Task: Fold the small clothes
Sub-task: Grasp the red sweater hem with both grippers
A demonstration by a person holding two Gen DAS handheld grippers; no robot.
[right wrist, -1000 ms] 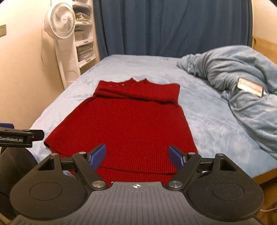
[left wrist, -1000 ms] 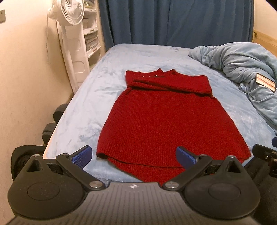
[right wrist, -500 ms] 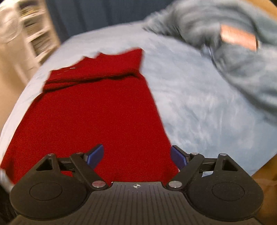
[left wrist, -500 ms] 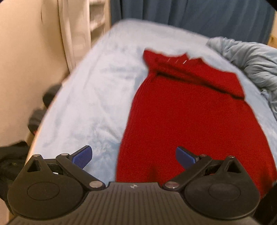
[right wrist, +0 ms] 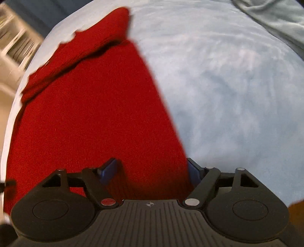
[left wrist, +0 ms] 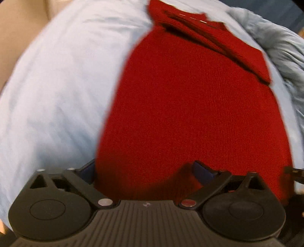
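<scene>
A red knit garment (left wrist: pixel 190 106) lies flat on the light blue bed (left wrist: pixel 57 85), its folded top end at the far side. My left gripper (left wrist: pixel 145 171) points steeply down at the near left corner of the garment. Its jaws are closing, with the red hem and a raised fold between the blue pads (left wrist: pixel 202 170). In the right wrist view the garment (right wrist: pixel 95 117) fills the left half. My right gripper (right wrist: pixel 152 170) straddles the garment's near right edge. Its jaws are also closing with red fabric between them, but no firm pinch shows.
A rumpled grey-blue blanket (left wrist: pixel 281 47) lies past the garment's right side and shows again in the right wrist view (right wrist: pixel 275 15). White shelves (right wrist: pixel 15 47) and a beige wall (left wrist: pixel 19 28) stand to the left of the bed. Bare bedsheet (right wrist: pixel 228 85) spreads to the right.
Both grippers dropped and tipped downward, closing in on the garment's near hem. Their jaws narrowed slightly, and red fabric now lies between each pair of pads.
</scene>
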